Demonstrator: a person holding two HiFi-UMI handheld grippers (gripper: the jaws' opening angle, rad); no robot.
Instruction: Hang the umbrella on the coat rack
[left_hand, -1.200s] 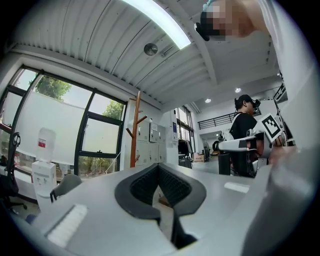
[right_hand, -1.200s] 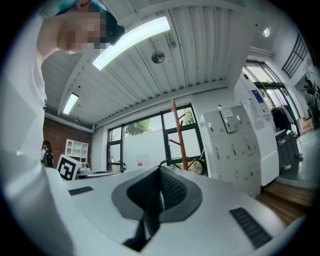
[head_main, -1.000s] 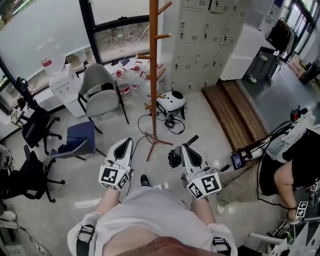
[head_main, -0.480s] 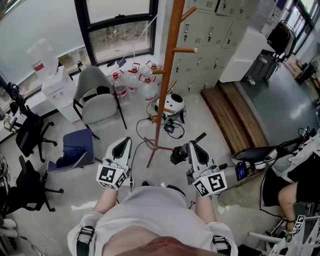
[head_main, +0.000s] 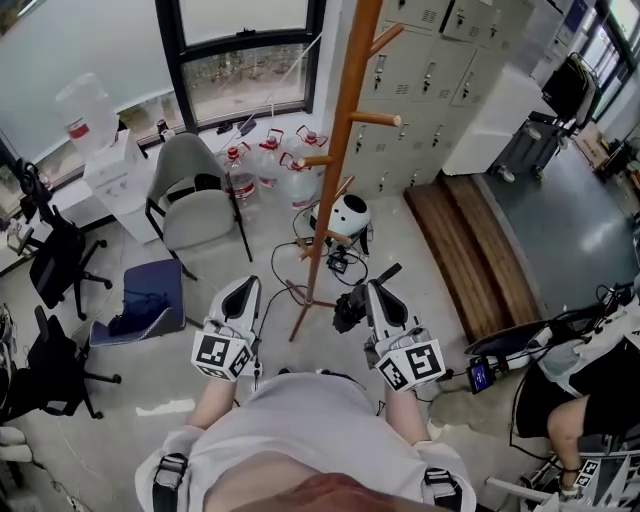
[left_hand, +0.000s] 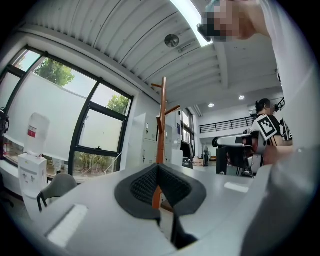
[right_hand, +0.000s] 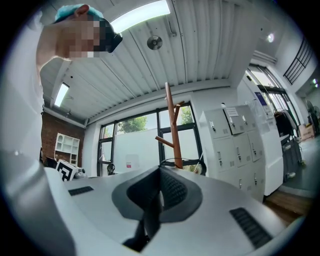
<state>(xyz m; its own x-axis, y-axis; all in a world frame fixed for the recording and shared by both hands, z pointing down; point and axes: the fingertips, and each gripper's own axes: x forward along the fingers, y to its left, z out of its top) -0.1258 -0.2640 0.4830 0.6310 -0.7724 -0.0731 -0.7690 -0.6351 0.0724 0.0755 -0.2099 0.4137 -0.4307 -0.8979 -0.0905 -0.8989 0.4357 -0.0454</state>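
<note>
Fingers of the right gripper (head_main: 370, 291) pinch the strap (right_hand: 149, 220) of the black umbrella (head_main: 349, 311), those of the left gripper (head_main: 245, 287) are pressed together empty; if the umbrella swings beside the coat rack (head_main: 338, 190), its strap may miss a peg (head_main: 375, 118).

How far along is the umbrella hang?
Done: the umbrella is picked up, the right gripper shut on it. In hand: it is held low, short of the coat rack, clear of its pegs. Left: lift it, hook it on a peg, let go. The left gripper is shut and empty.
</note>
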